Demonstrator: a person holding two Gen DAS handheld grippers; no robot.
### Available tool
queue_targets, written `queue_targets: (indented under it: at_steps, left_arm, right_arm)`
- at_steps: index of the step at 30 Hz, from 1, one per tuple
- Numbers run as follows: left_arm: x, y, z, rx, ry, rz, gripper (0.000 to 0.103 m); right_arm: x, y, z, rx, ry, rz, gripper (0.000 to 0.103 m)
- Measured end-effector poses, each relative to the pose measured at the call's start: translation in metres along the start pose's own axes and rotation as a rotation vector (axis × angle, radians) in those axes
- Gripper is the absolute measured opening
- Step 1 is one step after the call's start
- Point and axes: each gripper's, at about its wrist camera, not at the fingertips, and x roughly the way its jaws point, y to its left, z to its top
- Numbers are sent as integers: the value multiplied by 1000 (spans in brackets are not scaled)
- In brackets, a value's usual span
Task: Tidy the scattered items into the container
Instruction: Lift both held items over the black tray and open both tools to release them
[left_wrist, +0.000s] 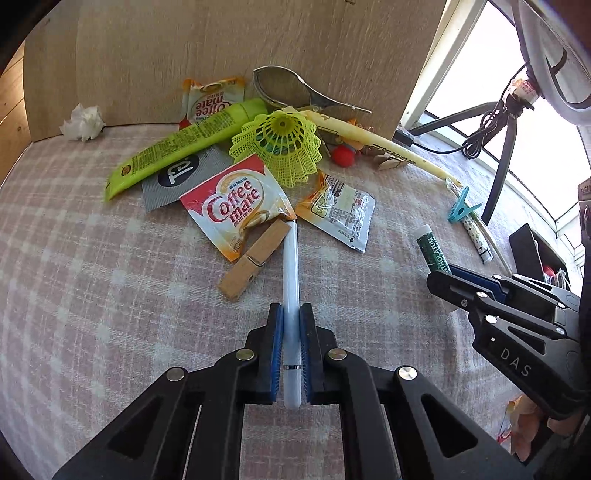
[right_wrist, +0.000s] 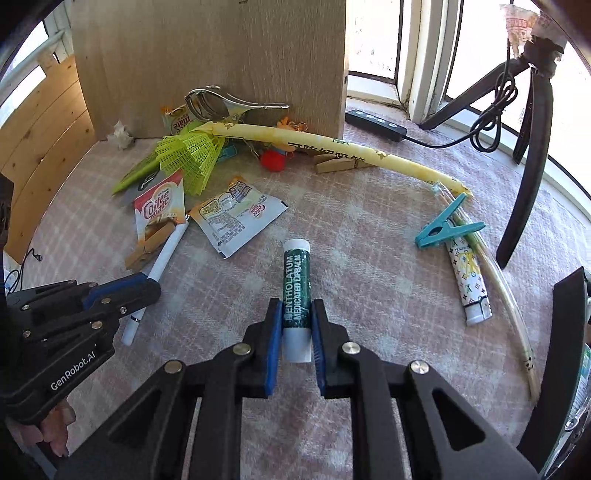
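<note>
My left gripper is shut on a white pen that lies along the checked cloth; its tip touches a Coffee mate sachet beside a wooden clothespin. My right gripper is shut on a green Mentholatum lip balm stick. The left gripper also shows in the right wrist view, and the right gripper shows in the left wrist view. A container does not show clearly in either view.
A pile lies by the wooden board: green tube, yellow-green shuttlecock, metal squeezer, second sachet, crumpled tissue. A teal clip, patterned tube, long yellow sleeve and tripod leg are at the right.
</note>
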Motion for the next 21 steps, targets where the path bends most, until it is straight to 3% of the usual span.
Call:
queue_targets:
  at_steps: [11,21]
  left_arm:
    - [-53,-19,-21,20,-51,-82,8]
    - [-101,-90,-21,161,-137,-176,8]
  right_arm:
    - [-43,-14,-38,136,-65,26,15]
    - [-133,-56,-77,284,-244,-36,15]
